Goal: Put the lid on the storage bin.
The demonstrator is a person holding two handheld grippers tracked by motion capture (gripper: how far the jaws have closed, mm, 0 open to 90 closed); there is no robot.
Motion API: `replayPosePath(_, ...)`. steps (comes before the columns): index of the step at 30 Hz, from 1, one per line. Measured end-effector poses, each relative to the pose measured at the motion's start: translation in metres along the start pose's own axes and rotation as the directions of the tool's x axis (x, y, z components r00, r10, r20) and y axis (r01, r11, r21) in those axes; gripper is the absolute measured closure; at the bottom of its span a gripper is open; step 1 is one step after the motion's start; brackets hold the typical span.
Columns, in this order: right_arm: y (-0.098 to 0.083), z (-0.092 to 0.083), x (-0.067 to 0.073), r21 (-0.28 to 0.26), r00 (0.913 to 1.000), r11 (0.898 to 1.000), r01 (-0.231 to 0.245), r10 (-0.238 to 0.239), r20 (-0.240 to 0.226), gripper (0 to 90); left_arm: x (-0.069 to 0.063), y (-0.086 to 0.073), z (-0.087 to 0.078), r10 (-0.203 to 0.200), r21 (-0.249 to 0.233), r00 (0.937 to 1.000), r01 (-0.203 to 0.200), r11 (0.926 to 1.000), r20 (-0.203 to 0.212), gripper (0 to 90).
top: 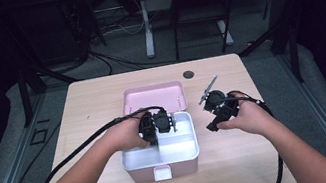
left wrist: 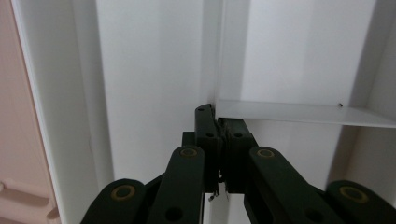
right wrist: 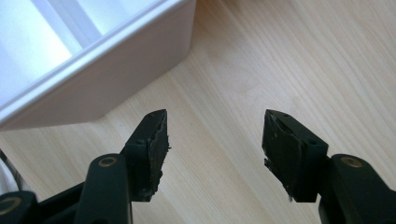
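Observation:
A pink box [top: 140, 172] with a white divided inside stands in the middle of the table, its lid [top: 154, 98] folded back behind it. My left gripper [top: 159, 123] reaches down into the box. In the left gripper view it [left wrist: 218, 116] is shut, tips at the spot where two white dividers [left wrist: 299, 113] meet; whether they pinch a divider edge is unclear. My right gripper [top: 214, 124] hovers just right of the box over bare wood. Its jaws [right wrist: 215, 133] stand open with nothing between them, and the box corner [right wrist: 116, 60] lies beyond them to the left.
The light wooden table [top: 96, 95] has free room on all sides of the box. A small dark round mark [top: 189, 73] sits near its far edge. Black cables trail from both grippers off the near edge. Table legs and dark frames stand behind.

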State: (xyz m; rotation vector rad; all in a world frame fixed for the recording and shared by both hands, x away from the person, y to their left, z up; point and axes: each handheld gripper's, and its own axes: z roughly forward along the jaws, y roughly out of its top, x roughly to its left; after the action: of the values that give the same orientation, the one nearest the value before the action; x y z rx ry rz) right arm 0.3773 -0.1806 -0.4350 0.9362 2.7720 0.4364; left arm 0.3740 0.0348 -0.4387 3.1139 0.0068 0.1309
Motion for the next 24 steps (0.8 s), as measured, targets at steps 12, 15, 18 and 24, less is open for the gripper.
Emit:
replayPosePath(12, 0.01, 0.001, -0.004, -0.045, 0.9991, 0.998, -0.04, 0.04, 0.014, 40.6, 0.0, -0.004, 0.001, -0.035, -0.034, 0.9994, 0.035, 0.9988, 0.007, 86.9)
replayPosePath(15, 0.014, 0.001, -0.006, -0.06, 0.9985, 0.997, -0.05, 0.052, 0.021, 40.9, 0.001, -0.004, 0.001, -0.043, -0.029, 0.999, 0.044, 0.9986, 0.013, 86.5)
replayPosePath(18, 0.019, 0.001, -0.008, -0.083, 0.9981, 0.995, -0.055, 0.057, 0.024, 41.5, 0.001, -0.003, 0.001, -0.041, -0.029, 0.9991, 0.041, 0.9987, 0.009, 86.3)
replayPosePath(24, 0.031, 0.004, -0.013, -0.129, 0.9951, 0.987, -0.091, 0.095, 0.025, 43.8, 0.0, -0.004, 0.001, -0.042, -0.03, 0.9991, 0.042, 0.9987, 0.007, 86.2)
